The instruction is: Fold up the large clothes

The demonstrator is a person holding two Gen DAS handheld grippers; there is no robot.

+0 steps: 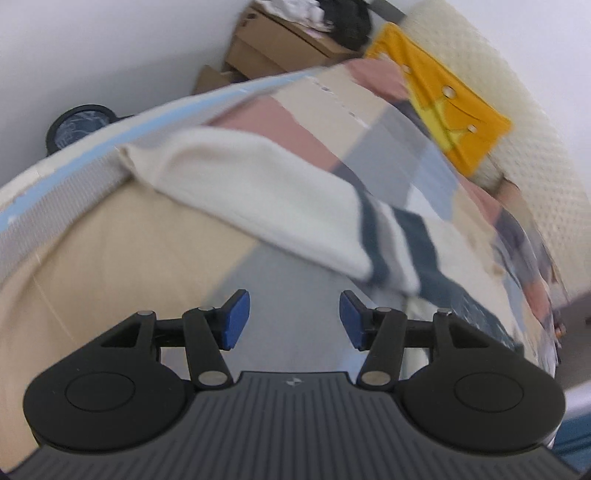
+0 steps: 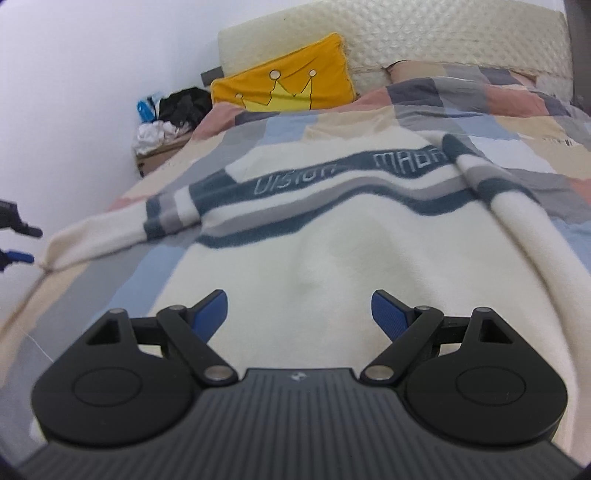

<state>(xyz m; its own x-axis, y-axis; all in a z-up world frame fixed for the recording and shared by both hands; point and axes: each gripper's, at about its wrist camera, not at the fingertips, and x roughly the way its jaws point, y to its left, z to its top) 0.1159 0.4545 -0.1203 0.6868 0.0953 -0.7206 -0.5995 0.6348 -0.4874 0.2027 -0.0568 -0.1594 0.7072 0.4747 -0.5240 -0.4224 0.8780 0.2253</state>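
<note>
Sweater (image 2: 332,266), cream knit with dark teal and grey bands and lettering across the chest, lies spread face up over the patchwork bedcover (image 2: 280,125), filling the centre of the right wrist view. Its body is flat and unfolded; one sleeve (image 2: 524,206) runs down the right side of the frame, and the other sleeve (image 1: 258,199) reaches out to the left and ends near the bed's edge. By my judgement the fold has barely begun: no panel is doubled over, both sleeves are still out, and all the folding remains. The fabric appears thick, soft and fuzzy, with shallow ripples across the chest. The left gripper (image 1: 294,319) is above the grey patch of the cover in the lower centre of its frame, jaws apart with nothing between them, the sleeve cuff just ahead. The right gripper (image 2: 298,312) is over the lower body of the garment, jaws wide apart and empty; whether it touches the knit cannot be told. Beyond, a yellow cushion (image 2: 291,88) with a crown drawing leans against a quilted cream headboard (image 2: 443,33); cardboard boxes (image 1: 273,48) stand by the white wall at the upper centre of the left view.
</note>
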